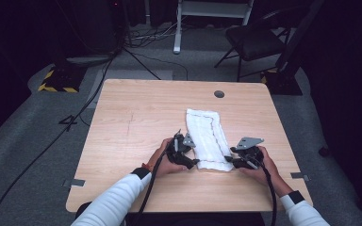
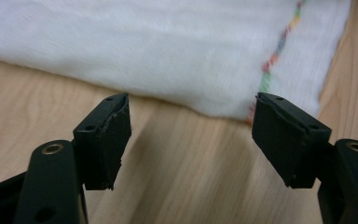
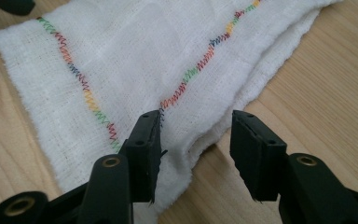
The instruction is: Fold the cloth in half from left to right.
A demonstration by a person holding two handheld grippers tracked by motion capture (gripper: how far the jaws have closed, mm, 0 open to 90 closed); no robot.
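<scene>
Two hand-held grippers at the near end of a folded white cloth, nothing clamped yet

The cloth [image 1: 209, 139] lies folded in a long strip right of the worktop [image 1: 132, 113] middle, its short end toward the near edge. The left hand-held gripper [image 1: 188, 161] sits at its near left corner, jaws apart; in the left gripper view [image 2: 191, 135] they hang over bare wood with the cloth edge just beyond, and its far part runs off the top of that view. The right hand-held gripper [image 1: 231, 160] is at the near right corner, jaws apart too; in the right gripper view [image 3: 196, 140] the cloth's [image 3: 168, 70] folded edge lies between them, one jaw over the fabric, the other over wood. Can't really tell if that pad touches the cloth. From above, both jaw sets are tiny and dark, half hidden by the hands. The coloured zigzag stitching [image 3: 200, 60] is blurry in the left gripper view.
</scene>
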